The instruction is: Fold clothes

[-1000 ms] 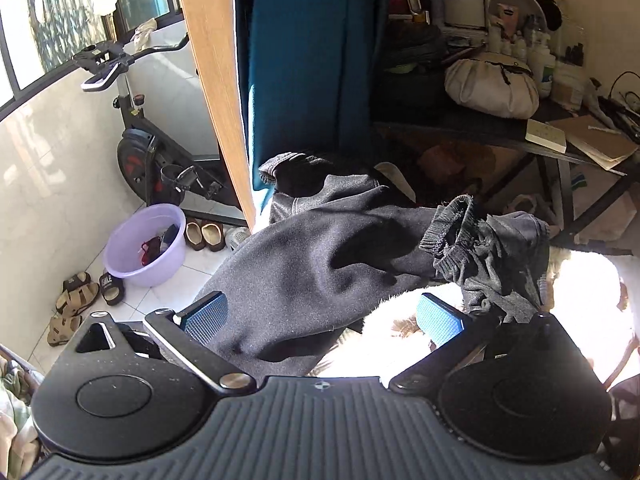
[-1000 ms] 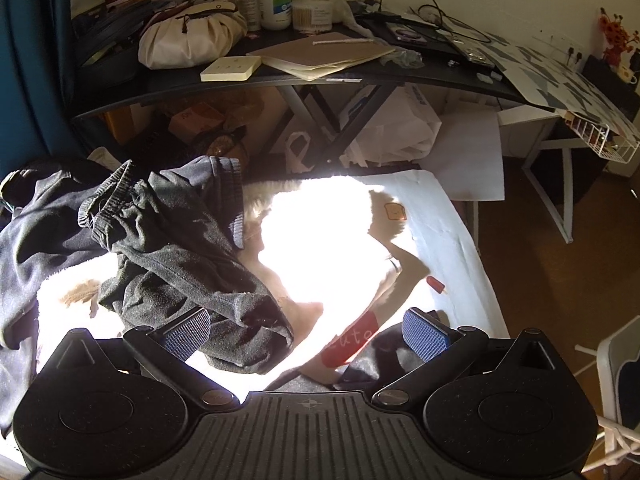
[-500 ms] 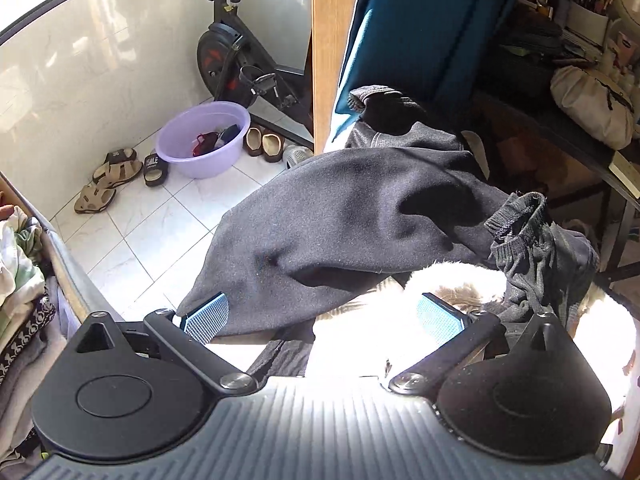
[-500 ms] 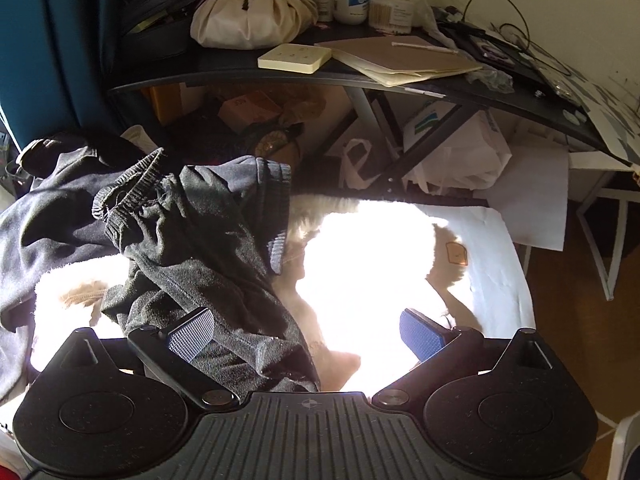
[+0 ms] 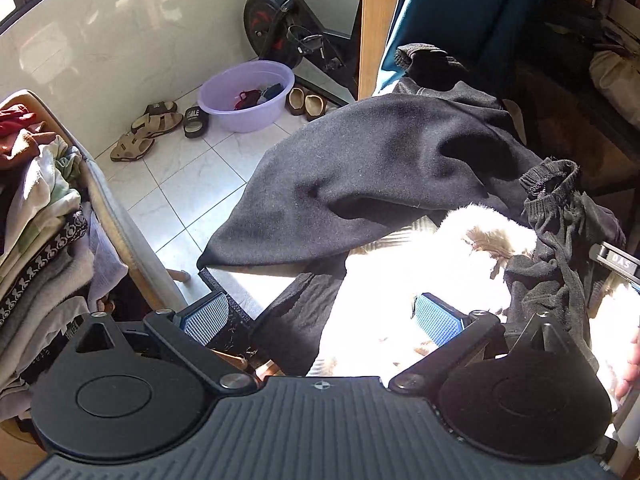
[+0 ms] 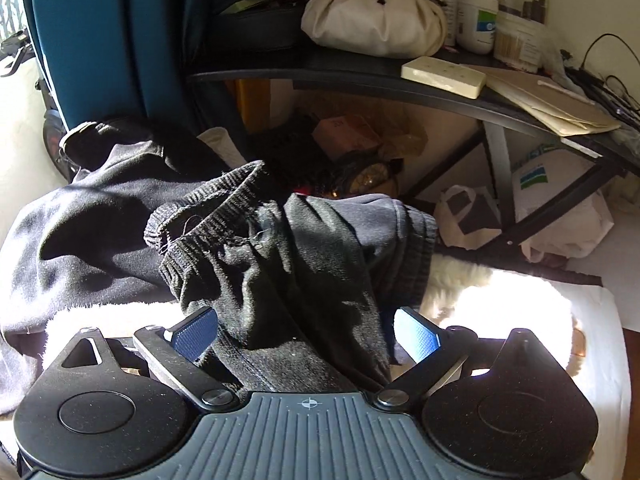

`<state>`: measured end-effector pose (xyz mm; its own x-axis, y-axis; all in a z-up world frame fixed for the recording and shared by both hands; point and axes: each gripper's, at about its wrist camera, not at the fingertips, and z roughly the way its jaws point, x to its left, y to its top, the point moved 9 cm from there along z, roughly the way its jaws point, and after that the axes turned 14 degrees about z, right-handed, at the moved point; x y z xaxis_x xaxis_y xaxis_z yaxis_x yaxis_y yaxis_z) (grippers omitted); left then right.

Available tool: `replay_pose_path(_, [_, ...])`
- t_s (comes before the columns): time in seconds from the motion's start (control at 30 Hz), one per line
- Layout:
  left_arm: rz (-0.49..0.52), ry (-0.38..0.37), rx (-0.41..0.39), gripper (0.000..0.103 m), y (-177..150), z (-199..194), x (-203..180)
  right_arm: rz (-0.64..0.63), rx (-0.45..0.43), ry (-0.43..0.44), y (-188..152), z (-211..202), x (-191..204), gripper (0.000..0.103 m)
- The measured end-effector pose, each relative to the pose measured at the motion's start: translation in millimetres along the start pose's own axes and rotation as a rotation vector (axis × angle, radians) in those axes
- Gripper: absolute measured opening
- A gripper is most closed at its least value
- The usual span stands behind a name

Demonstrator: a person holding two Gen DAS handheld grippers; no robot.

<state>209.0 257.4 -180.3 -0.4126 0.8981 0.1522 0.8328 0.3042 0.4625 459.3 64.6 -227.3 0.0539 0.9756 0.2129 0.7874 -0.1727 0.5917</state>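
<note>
A large dark grey garment (image 5: 384,176) lies spread over the left of a white fluffy surface (image 5: 400,292) and hangs over its edge. It also shows in the right wrist view (image 6: 92,240). A crumpled black pair of trousers with a ribbed waistband (image 6: 296,272) lies to its right, also seen in the left wrist view (image 5: 560,240). My left gripper (image 5: 320,318) is open and empty above the surface's near left corner. My right gripper (image 6: 306,334) is open, its jaws on either side of the crumpled trousers.
A chair with a pile of clothes (image 5: 36,224) stands at the left. A purple basin (image 5: 248,98), sandals (image 5: 152,128) and an exercise bike (image 5: 288,36) are on the tiled floor. A cluttered black desk (image 6: 400,76) and a teal curtain (image 6: 112,32) stand behind the surface.
My left gripper has swung left and back, bringing the chair's clothes pile into view. My right gripper has moved left and forward until the crumpled trousers lie between its jaws.
</note>
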Motion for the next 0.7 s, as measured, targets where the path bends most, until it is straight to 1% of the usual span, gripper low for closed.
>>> replay_pose_path(0.07, [0.007, 0.022, 0.014, 0.102, -6.8, 2.3, 4.3, -0.044, 0.005, 0.004, -4.8, 17.2, 16.9, 0.093])
replay_pose_path(0.17, [0.000, 0.051, 0.047, 0.102, -15.5, 6.1, 11.7, -0.113, 0.041, 0.004, -17.7, 36.5, 36.7, 0.093])
replay_pose_path(0.2, [-0.008, 0.052, 0.054, 0.102, -17.3, 6.6, 13.6, -0.124, 0.065, 0.009, -23.0, 40.6, 39.6, 0.086])
replay_pose_path(0.23, [-0.016, 0.053, 0.062, 0.102, -19.0, 7.2, 15.5, -0.116, 0.089, 0.012, -27.0, 42.7, 38.4, 0.066])
replay_pose_path(0.27, [-0.016, 0.052, 0.063, 0.102, -18.6, 7.3, 15.7, -0.107, 0.114, 0.016, -31.0, 44.7, 37.2, 0.053])
replay_pose_path(0.3, [-0.015, 0.051, 0.064, 0.102, -17.8, 7.5, 15.7, -0.095, 0.136, 0.020, -34.4, 46.2, 35.5, 0.043])
replay_pose_path(0.33, [-0.004, 0.050, 0.059, 0.102, -15.4, 7.0, 14.4, -0.054, 0.133, 0.036, -33.9, 43.3, 29.5, 0.035])
replay_pose_path(0.4, [0.022, 0.043, 0.049, 0.102, -10.0, 6.9, 9.6, -0.016, 0.117, 0.057, -30.5, 33.4, 17.0, 0.021])
replay_pose_path(0.43, [0.035, 0.037, 0.045, 0.102, -7.5, 7.2, 6.9, -0.005, 0.110, 0.067, -28.8, 27.8, 10.4, 0.017])
replay_pose_path(0.5, [0.050, 0.024, 0.042, 0.102, -3.5, 9.1, 1.3, 0.005, 0.088, 0.081, -27.2, 14.5, -1.0, 0.015])
replay_pose_path(0.6, [0.058, -0.015, 0.043, 0.102, 0.8, 12.6, -10.2, 0.048, 0.054, 0.077, -26.4, -13.1, -31.9, 0.014])
replay_pose_path(0.7, [0.096, -0.055, 0.046, 0.102, 3.0, 16.0, -27.9, 0.175, 0.061, 0.037, -32.7, -40.0, -76.9, 0.013])
